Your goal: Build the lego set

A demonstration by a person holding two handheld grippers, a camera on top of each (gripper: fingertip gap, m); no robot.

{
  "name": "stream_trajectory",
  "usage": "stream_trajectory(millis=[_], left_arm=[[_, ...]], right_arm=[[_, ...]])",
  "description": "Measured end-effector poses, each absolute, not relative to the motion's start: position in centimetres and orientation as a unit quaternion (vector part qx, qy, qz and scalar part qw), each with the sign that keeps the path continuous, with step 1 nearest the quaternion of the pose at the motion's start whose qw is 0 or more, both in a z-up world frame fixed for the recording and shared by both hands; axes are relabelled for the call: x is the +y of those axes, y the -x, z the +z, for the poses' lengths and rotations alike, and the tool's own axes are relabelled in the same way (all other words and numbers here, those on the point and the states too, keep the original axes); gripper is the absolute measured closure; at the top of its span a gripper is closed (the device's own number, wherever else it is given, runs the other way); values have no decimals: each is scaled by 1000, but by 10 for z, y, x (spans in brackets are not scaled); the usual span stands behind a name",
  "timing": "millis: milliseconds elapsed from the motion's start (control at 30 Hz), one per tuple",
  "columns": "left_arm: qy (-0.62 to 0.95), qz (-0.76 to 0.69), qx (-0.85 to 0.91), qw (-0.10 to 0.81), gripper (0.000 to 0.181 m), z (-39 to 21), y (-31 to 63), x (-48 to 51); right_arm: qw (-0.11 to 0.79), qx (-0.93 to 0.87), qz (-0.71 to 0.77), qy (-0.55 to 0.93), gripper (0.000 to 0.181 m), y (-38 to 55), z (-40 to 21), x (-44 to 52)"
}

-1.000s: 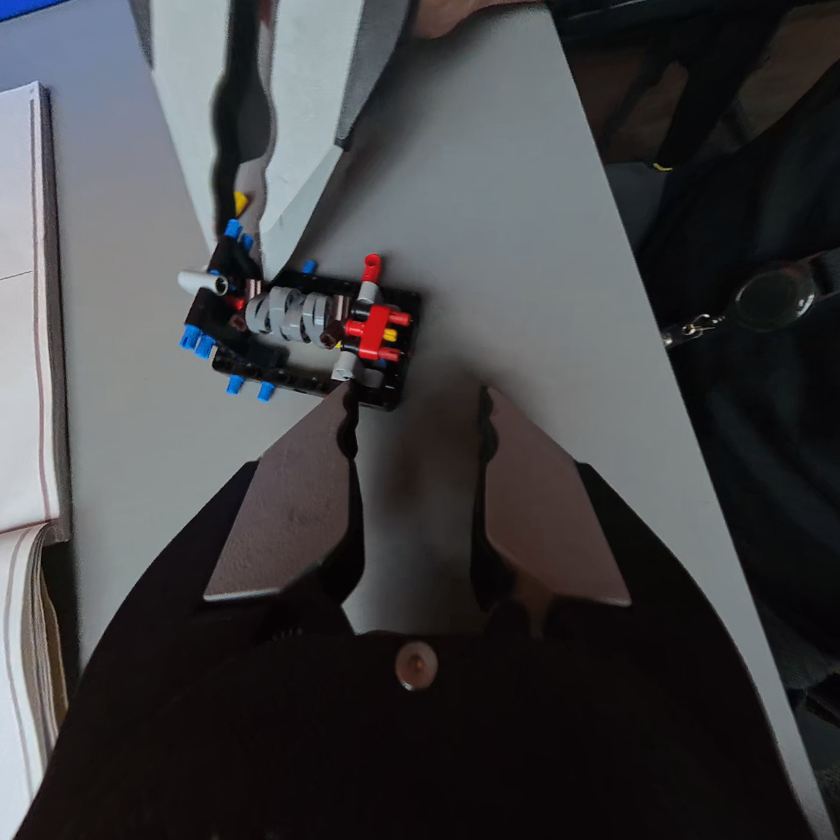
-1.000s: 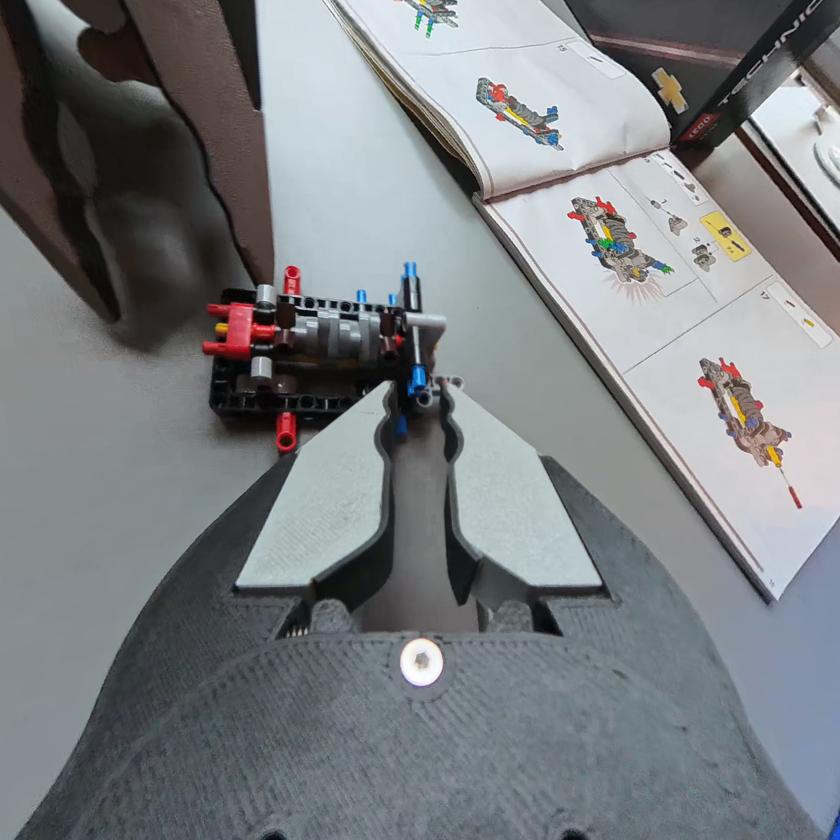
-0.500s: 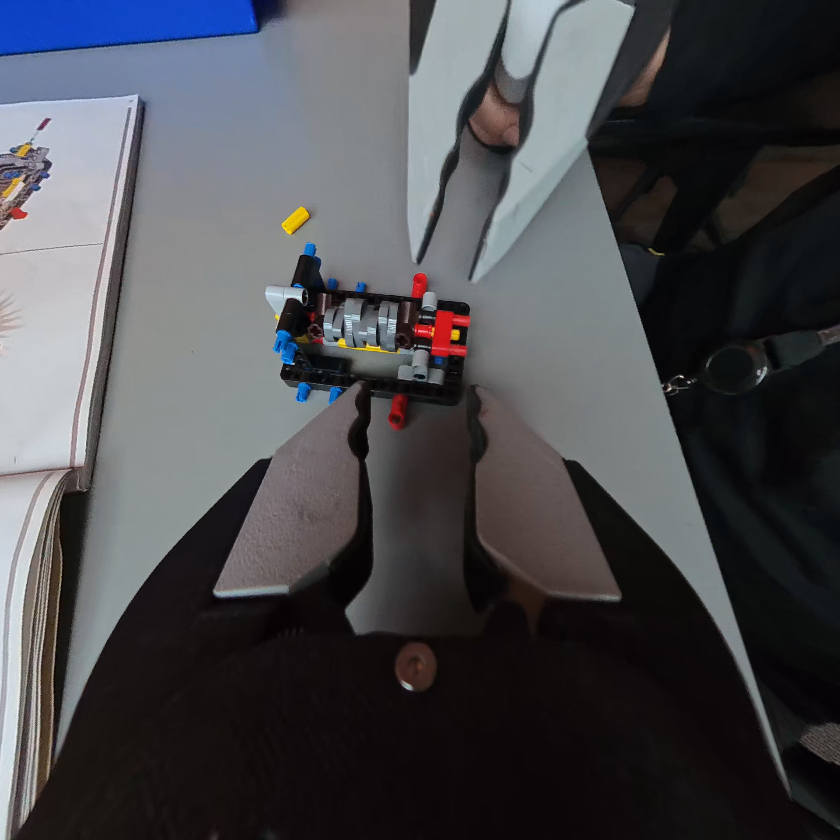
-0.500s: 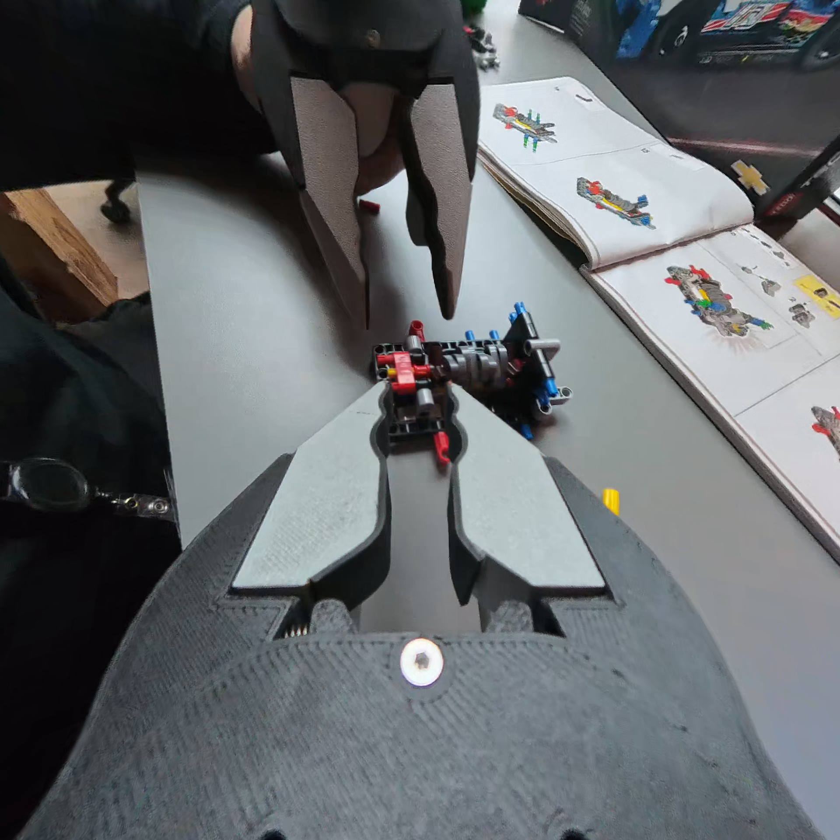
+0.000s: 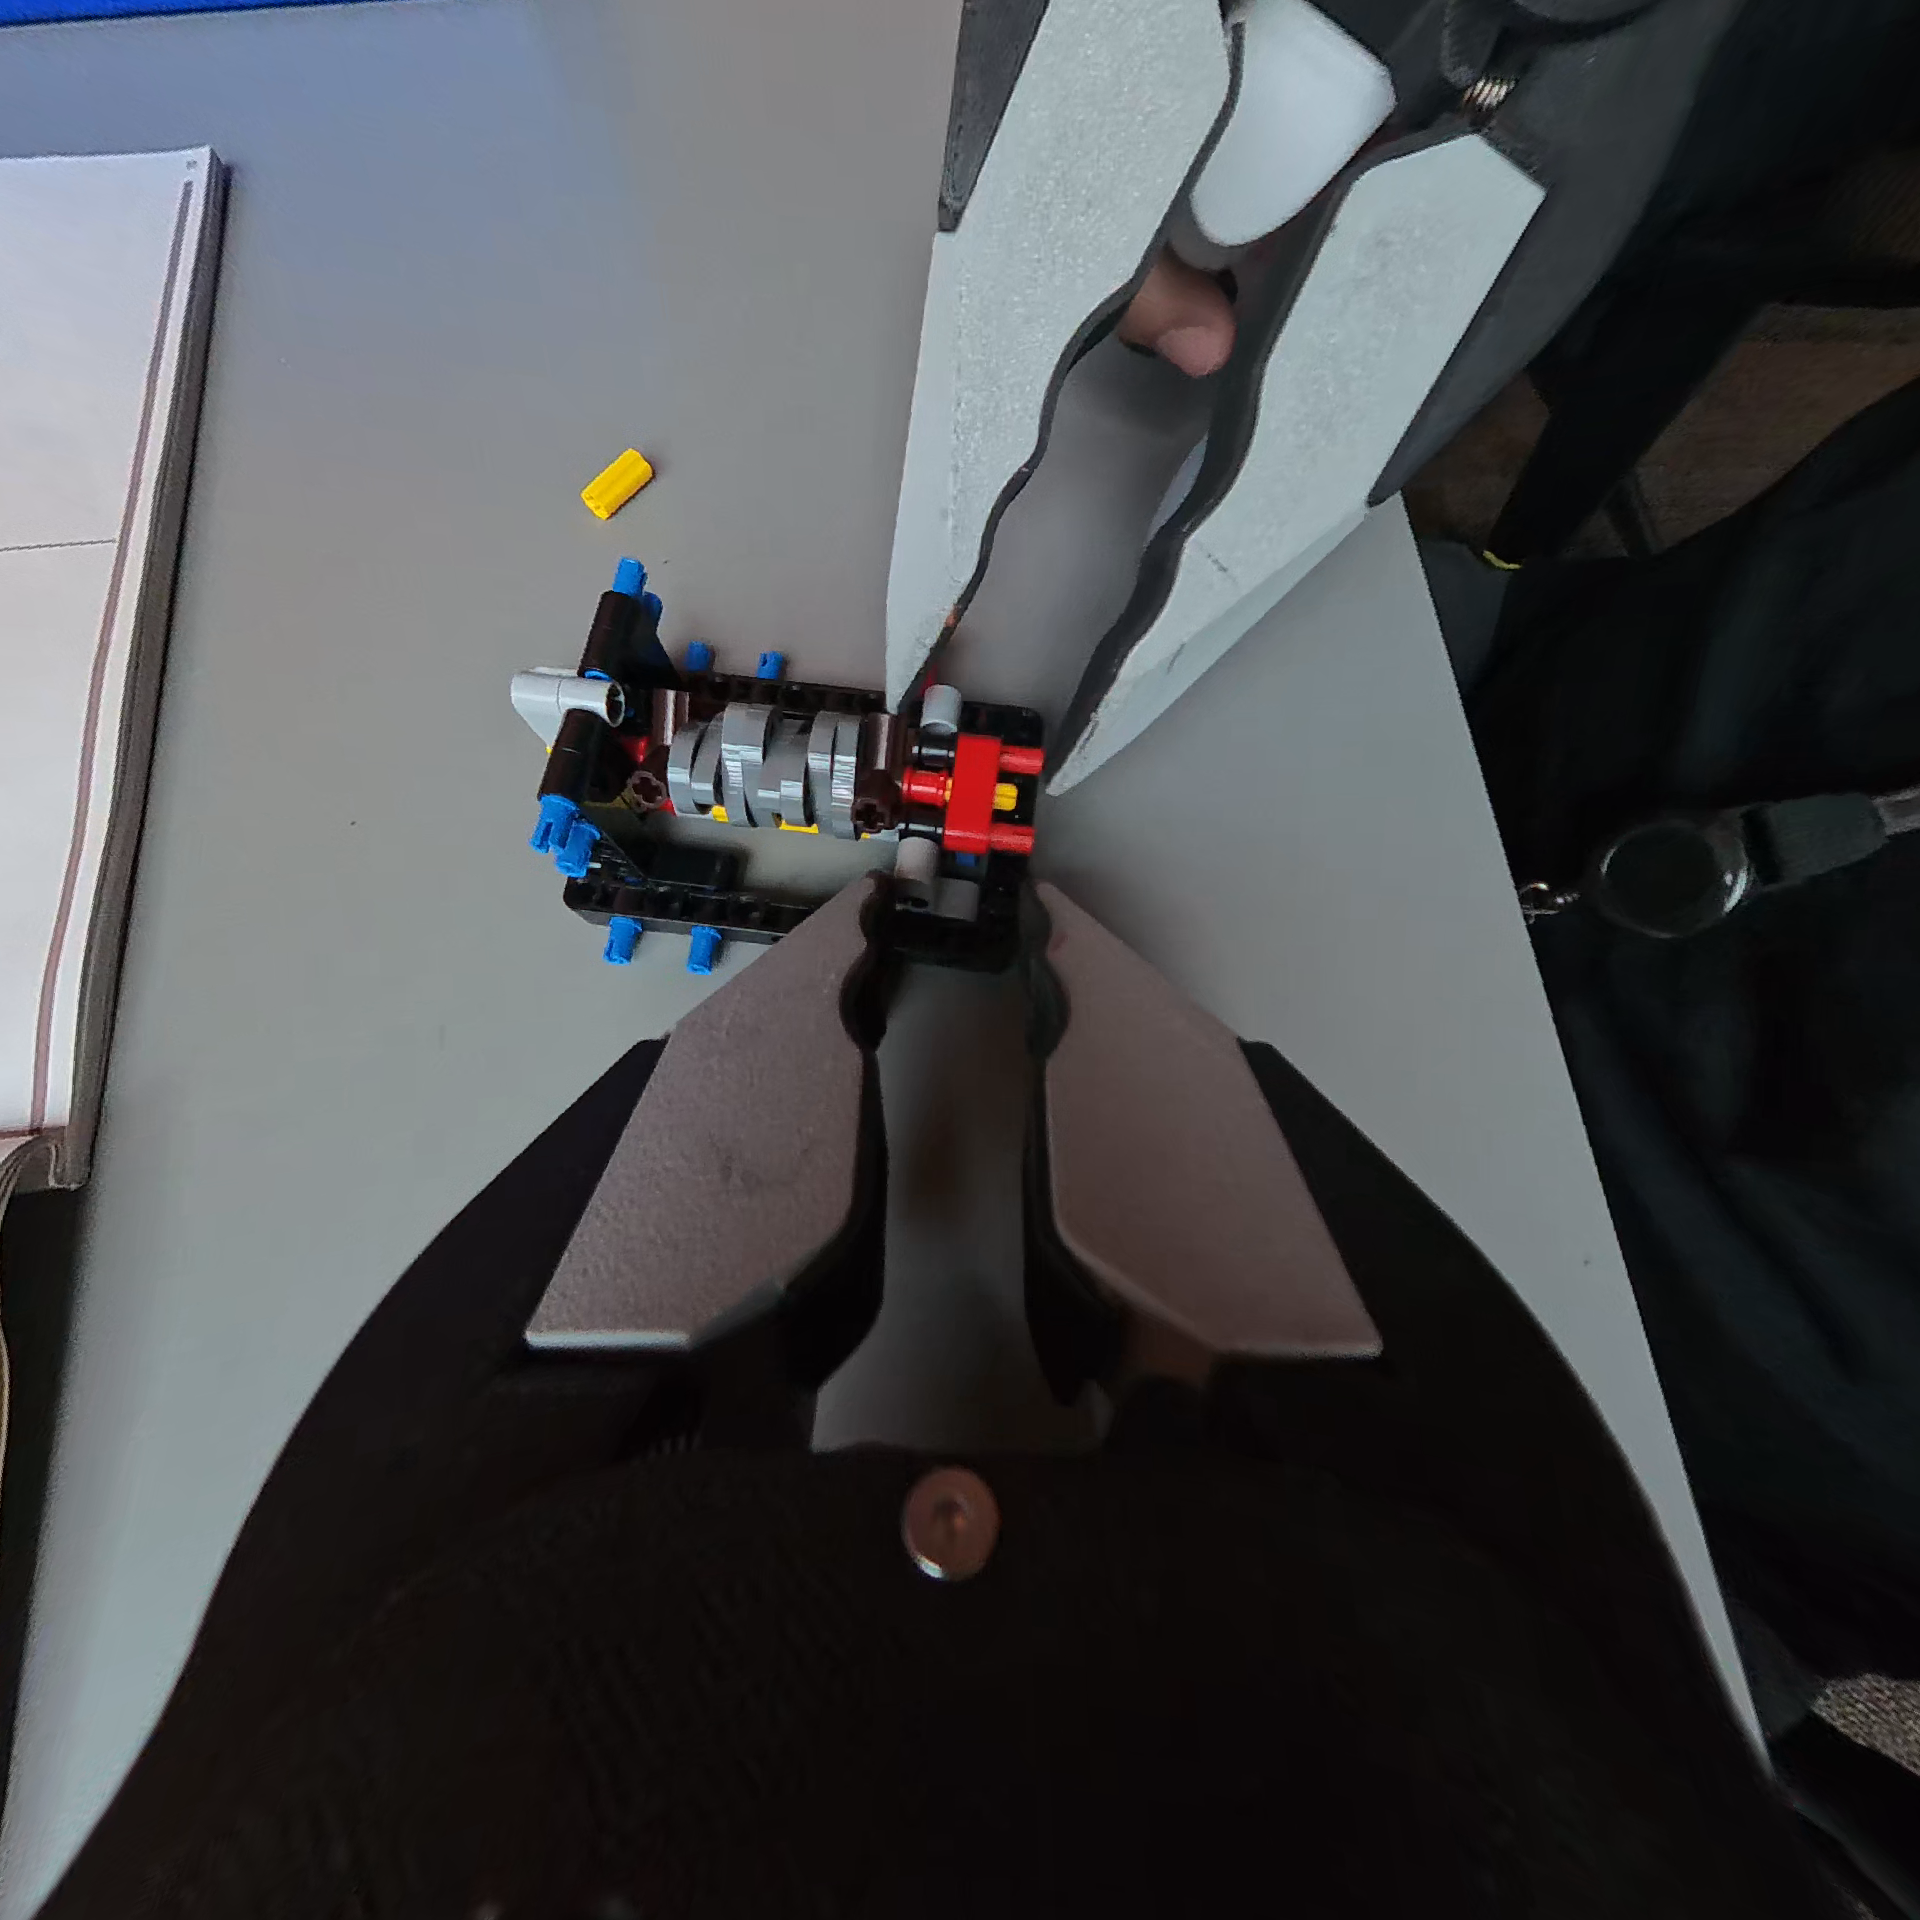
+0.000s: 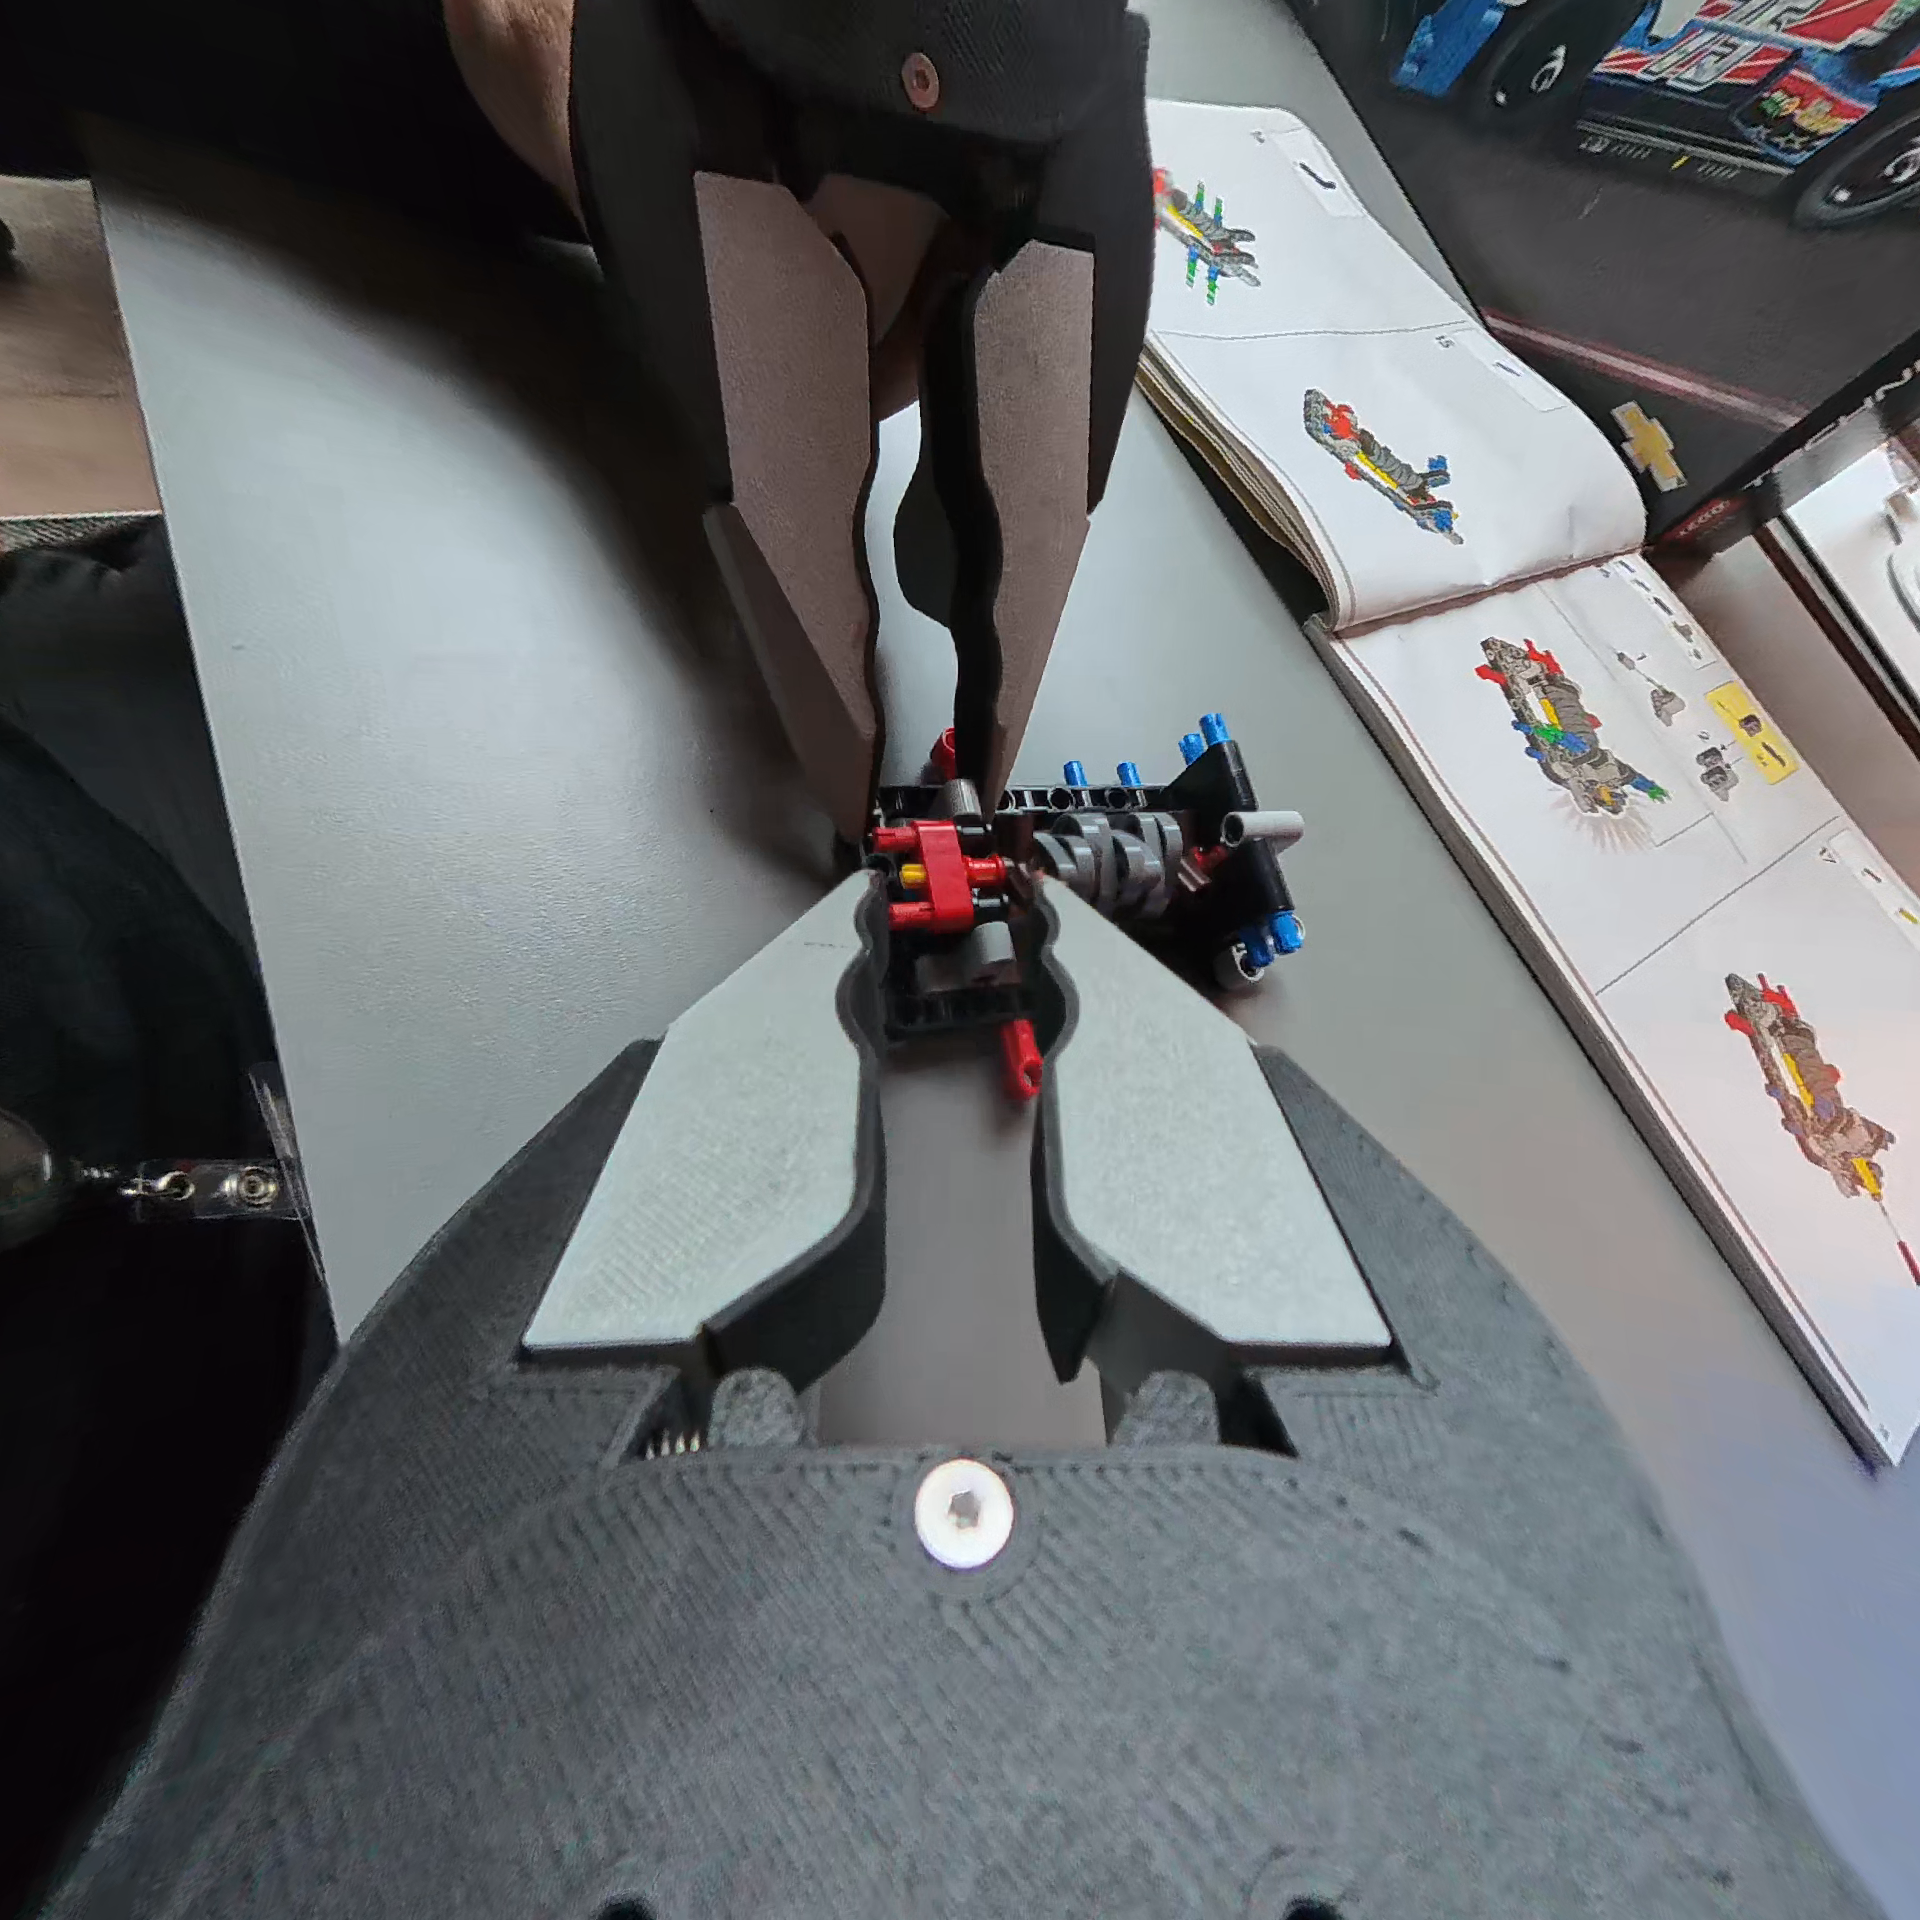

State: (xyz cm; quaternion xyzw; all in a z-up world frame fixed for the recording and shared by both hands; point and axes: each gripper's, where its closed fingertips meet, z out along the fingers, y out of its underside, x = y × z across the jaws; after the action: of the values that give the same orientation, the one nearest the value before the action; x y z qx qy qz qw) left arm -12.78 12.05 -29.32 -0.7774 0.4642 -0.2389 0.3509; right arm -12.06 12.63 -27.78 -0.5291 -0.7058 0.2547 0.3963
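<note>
The lego assembly is a black frame with grey gears, blue pins and a red connector; it lies on the grey table. My left gripper has brown pads and is closed on the frame's red end. It comes in from the top in the right wrist view. My right gripper has grey pads. It is open and straddles the same end from the opposite side, with a red pin between its fingers. It also shows in the left wrist view.
A loose yellow piece lies behind the assembly. An open instruction booklet lies beside it, with the set's box behind. The table edge runs close to the assembly, with a person's dark clothing and a badge reel beyond it. The grippers are tip to tip, or close to it. My right gripper's tips are some 11 centimeters from the loose yellow piece.
My left gripper moved forward and narrowed onto the frame's red end. My right gripper came down from above to the same end and opened a little wider.
</note>
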Motion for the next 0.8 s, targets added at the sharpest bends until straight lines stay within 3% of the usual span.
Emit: stream_trajectory(millis=[133, 800], left_arm=[[783, -236, 456, 353, 161, -293, 125, 121], [782, -232, 455, 357, 167, -294, 127, 120]], right_arm=[[388, -710, 259, 528, 173, 120, -277, 125], [331, -771, 206, 504, 173, 122, -283, 123]])
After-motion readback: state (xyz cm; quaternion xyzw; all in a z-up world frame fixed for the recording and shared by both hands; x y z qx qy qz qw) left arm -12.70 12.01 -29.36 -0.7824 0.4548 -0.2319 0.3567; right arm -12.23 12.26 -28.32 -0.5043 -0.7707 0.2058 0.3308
